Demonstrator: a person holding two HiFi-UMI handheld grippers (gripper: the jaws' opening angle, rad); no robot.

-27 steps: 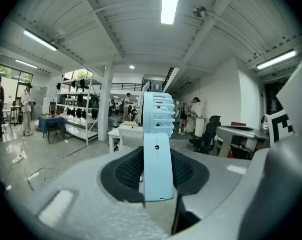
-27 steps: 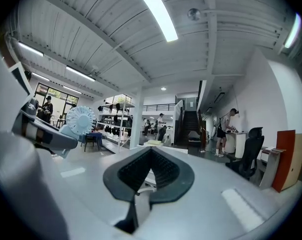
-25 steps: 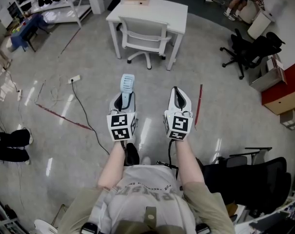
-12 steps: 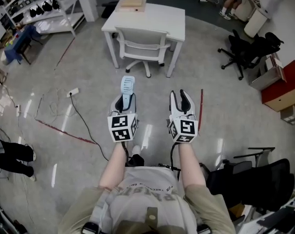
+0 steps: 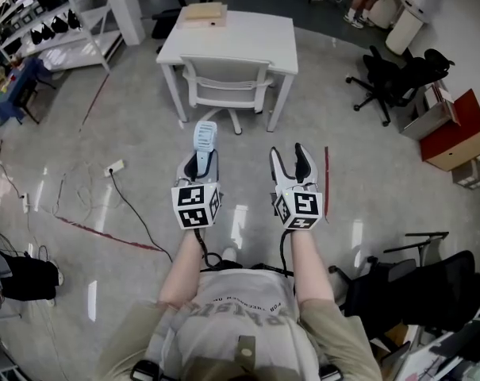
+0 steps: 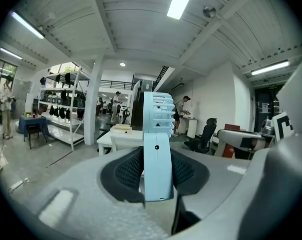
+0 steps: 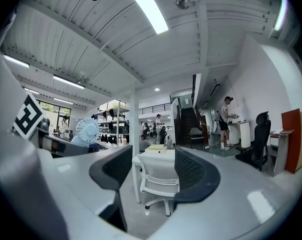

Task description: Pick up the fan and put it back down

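The white table (image 5: 263, 42) bears a flat tan box (image 5: 204, 13) (at one corner); a power strip (image 5: 113, 167) lies on the grey floor (image 5: 144, 125).

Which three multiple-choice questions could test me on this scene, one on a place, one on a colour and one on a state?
1. Where does the white chair stand?
A. On top of the table.
B. At the near side of the white table.
C. Tipped over on its side.

2. What colour is the fan?
A. Red.
B. Black.
C. Light blue.

3. In what state is the right claw?
A. Open and empty.
B. Shut on the fan.
C. Shut on a cup.

Answers:
1 B: the head view shows it upright against the table's near edge.
2 C: its pale blue body shows between the pads of the left claw.
3 A: its jaws, which have just been opening, stand apart with nothing held between them.
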